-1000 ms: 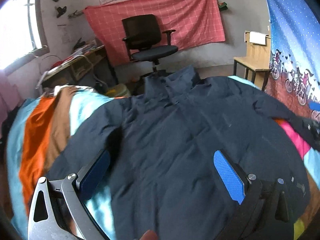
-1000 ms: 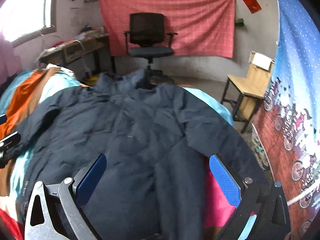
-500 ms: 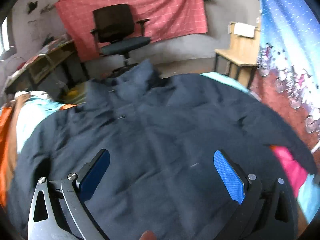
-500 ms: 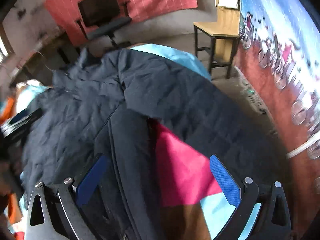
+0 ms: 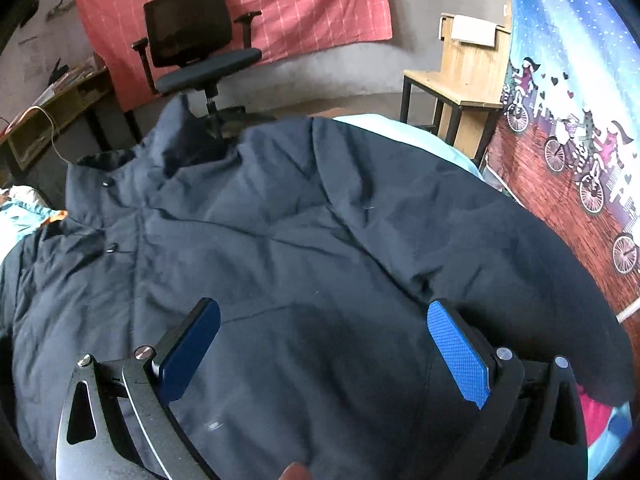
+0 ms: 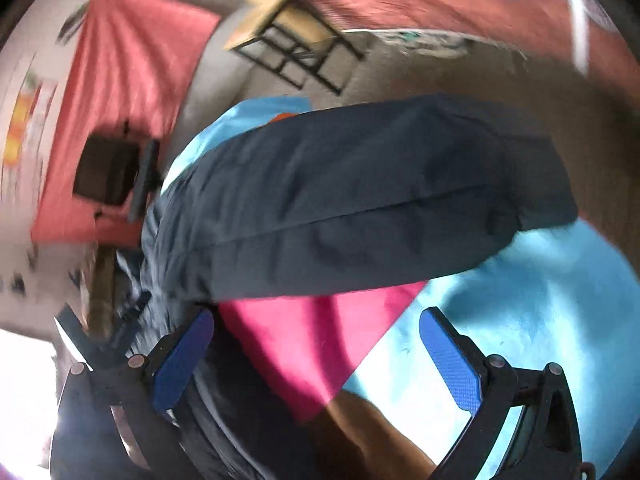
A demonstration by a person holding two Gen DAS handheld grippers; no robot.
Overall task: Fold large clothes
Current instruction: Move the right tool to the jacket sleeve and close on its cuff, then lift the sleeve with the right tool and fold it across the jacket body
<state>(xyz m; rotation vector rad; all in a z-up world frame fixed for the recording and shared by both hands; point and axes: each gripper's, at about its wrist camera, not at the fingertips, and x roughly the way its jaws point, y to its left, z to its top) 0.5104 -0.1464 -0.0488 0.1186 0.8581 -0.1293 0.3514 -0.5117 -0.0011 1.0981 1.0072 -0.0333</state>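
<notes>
A large dark navy padded jacket [image 5: 304, 240] lies spread front-up on a bed, collar toward the far end. My left gripper [image 5: 320, 320] hovers open just above its chest, nothing between the blue pads. The right wrist view is blurred and tilted: the jacket's right sleeve [image 6: 360, 208] stretches across the bedcover [image 6: 540, 312], and my right gripper [image 6: 316, 332] stands open over the pink and light blue cover just short of the sleeve, holding nothing.
A black office chair [image 5: 196, 52] and a wooden chair [image 5: 460, 80] stand beyond the bed against a wall hung with red cloth [image 5: 304, 4]. A patterned blue curtain [image 5: 568, 112] hangs along the right. A desk [image 5: 44, 120] sits at far left.
The left gripper has drifted right across the jacket's chest. The right gripper has swung right and rolled, from over the jacket body to the right sleeve and bedcover. Both stay open.
</notes>
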